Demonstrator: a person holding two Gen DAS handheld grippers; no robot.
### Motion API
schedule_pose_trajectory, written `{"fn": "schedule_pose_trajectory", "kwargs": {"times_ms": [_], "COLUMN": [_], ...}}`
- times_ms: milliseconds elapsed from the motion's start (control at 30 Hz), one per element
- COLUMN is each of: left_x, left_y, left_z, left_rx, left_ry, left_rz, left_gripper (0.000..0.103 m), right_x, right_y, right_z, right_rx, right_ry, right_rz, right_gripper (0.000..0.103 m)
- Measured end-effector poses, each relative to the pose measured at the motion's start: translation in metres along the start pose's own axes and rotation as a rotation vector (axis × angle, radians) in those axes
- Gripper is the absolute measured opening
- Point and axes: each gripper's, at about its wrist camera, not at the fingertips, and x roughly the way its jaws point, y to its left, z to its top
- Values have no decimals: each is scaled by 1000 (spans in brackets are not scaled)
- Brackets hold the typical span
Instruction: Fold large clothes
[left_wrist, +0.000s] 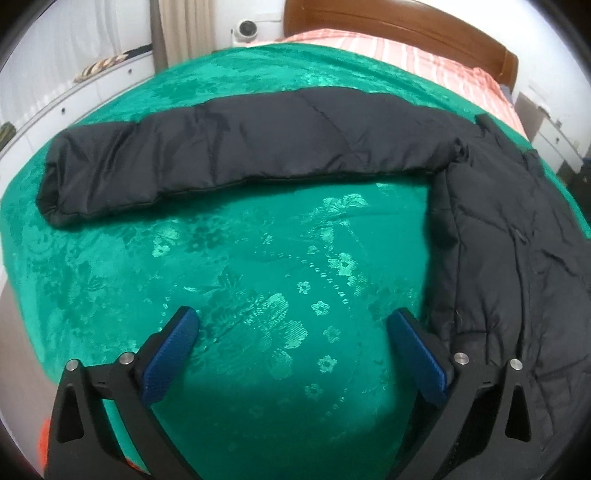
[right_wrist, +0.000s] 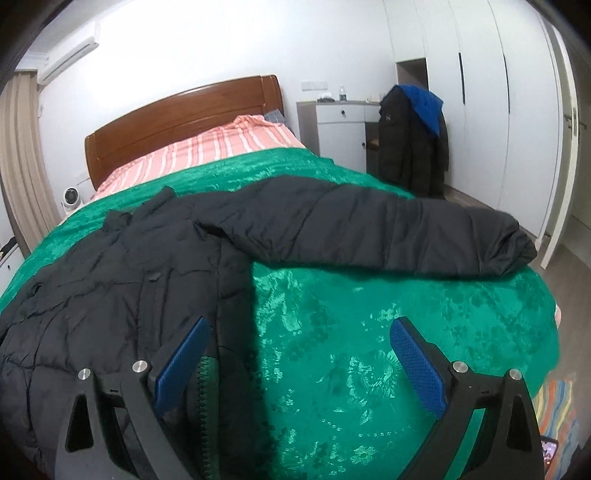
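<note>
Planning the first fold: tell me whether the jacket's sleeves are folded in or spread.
Spread: each sleeve lies straight out on the green bedspread.

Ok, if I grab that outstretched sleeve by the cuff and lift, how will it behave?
Probably floppy: the sleeve lies limp and creased on the green cover, so it should sag and drape. Its puffy quilting suggests it is light for its bulk. The smooth-looking shell may slip between the fingers, so take a deep bite.

You have a black quilted jacket (left_wrist: 517, 236) lying flat on the bed, body at the frame's right, one puffy sleeve (left_wrist: 229, 155) stretched straight leftward across the upper middle, zipper edge open
</note>
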Motion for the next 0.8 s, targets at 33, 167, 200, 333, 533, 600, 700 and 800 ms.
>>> {"fn": "schedule_pose_trajectory", "kwargs": {"times_ms": [33, 167, 200, 333, 533, 600, 700, 800], "left_x": [1, 1, 1, -3, -15, -23, -30, -27], "left_y": [1, -1, -2, -1, 4, 7, 10, 9], "left_z": [-1, -2, -2, -2, -1, 0, 0, -1], "left_rx": [-4, 14, 22, 26, 0, -15, -23, -14], "left_ry": [-5, 5, 3, -8, -77, -119, -153, -151], "left_rz": [-7, 4, 5, 4, -2, -18, -24, -19], "left_gripper": [103, 103, 103, 103, 103, 103, 103, 102], "right_x": [3, 4, 5, 7, 9, 9, 10, 11], "right_y": [-1, 2, 3, -2, -9, -10, -11, -12], "right_z": [-1, -4, -4, -5, -7, -7, -8, -9], "right_rx": [4, 2, 2, 34, 76, 79, 85, 97], "right_ry": [10, 40, 45, 60, 78, 77, 85, 94], "right_rz": [-3, -6, -5, 15, 14, 9, 8, 5], "right_gripper": [97, 97, 97, 98, 98, 98, 98, 98]}}
